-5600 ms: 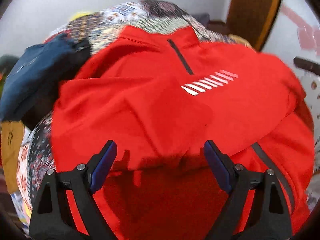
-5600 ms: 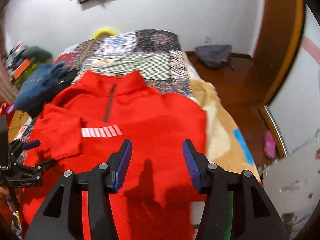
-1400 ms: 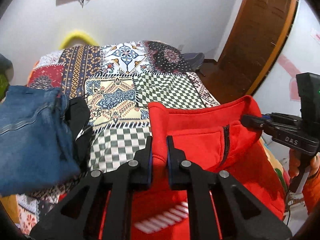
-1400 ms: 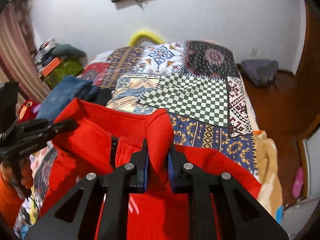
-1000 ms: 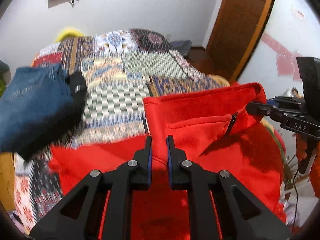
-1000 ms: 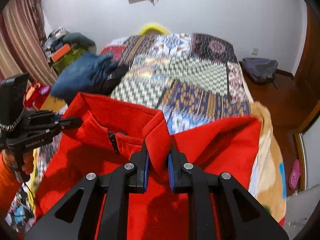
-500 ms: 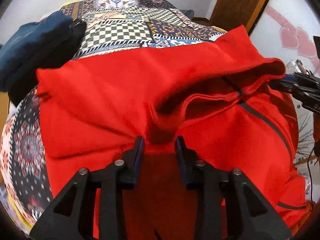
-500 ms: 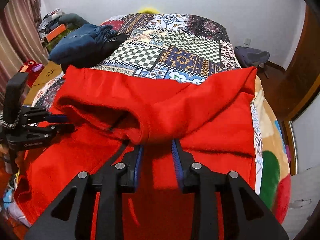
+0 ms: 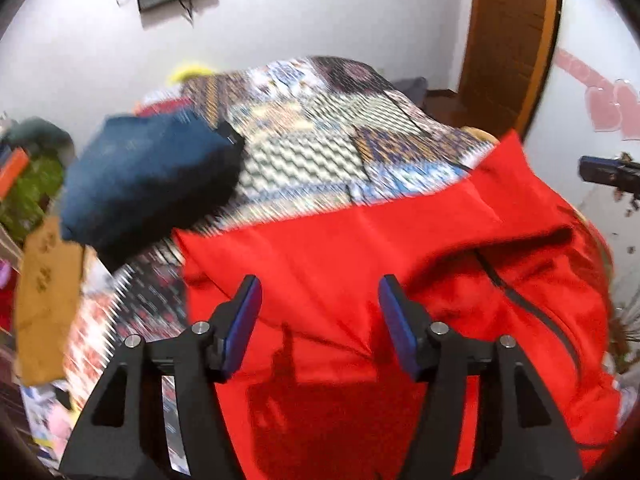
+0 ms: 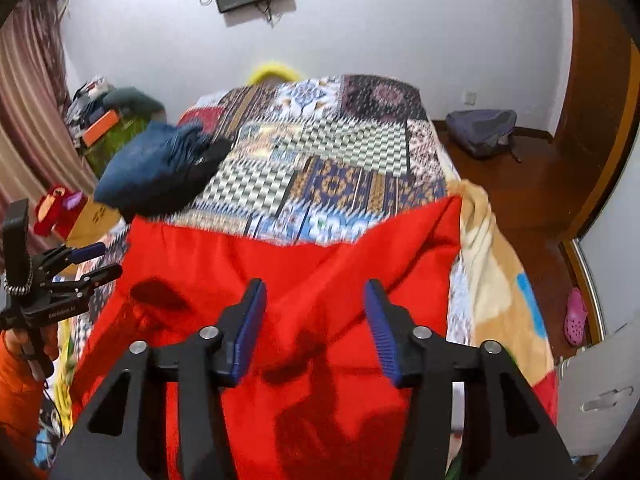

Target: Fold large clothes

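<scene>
Left gripper [image 9: 320, 300] and right gripper [image 10: 314, 304]: jaws just been opening, now parted, nothing pinched, hovering above the red zip-neck pullover [image 9: 400, 248]. Pullover lies folded over on the patchwork bedspread [image 10: 320, 160], filling the near end. Folded jeans [image 10: 156, 164] at 10 o'clock, farther up the bed.

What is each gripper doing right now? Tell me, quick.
Left gripper: open, jaws just opening, holding nothing; the red jacket lies below.
Right gripper: open, jaws just opening, holding nothing, above the same jacket.
</scene>
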{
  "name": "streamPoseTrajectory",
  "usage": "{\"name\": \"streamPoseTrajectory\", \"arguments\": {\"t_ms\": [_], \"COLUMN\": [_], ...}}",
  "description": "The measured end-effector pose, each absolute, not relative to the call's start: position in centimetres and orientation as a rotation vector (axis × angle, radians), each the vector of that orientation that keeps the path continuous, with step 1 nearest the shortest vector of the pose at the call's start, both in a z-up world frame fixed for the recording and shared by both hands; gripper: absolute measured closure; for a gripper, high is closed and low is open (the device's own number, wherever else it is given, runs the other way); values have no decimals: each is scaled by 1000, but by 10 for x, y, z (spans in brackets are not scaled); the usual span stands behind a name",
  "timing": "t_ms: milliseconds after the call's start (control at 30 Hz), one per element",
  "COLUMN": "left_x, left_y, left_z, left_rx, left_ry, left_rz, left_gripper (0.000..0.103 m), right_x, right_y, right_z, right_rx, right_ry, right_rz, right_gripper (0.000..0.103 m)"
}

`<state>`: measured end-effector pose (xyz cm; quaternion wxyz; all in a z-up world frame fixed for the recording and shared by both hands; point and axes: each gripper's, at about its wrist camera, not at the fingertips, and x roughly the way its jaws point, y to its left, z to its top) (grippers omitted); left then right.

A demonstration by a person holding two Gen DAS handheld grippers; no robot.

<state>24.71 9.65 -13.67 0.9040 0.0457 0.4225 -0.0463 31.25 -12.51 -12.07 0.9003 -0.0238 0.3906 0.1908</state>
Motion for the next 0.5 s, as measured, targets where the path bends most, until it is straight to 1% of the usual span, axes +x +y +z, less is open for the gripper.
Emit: {"name": "streamPoseTrajectory", "arguments": {"t_ms": [67,133,167,200,333,500], "left_x": [264,281,289,297,322,337], "left_y": [100,104,106,107,109,128], "left_z": [-136,-138,-141,-144,-167,-212], "left_rx": [100,88,76,59,-2,-47], "left_ry": [866,870,875,883,934,1053], "left_rz": [-78,-68,-68,-71,-91,-13], "left_gripper": [40,38,38,37,37,37], "right_x": [326,340,347,354,378,393], "right_y": [-121,-117,-114,-110,-102,-115], "right_z": [-121,-126,-131,-138,-173,-206], "right_rx": [-46,-41,-36,-29,11,26], "right_ry": [814,833,845,862,977,1079], "right_rz": [400,407,413,423,446,389], "right_gripper": [54,49,44,43,43,43]}}
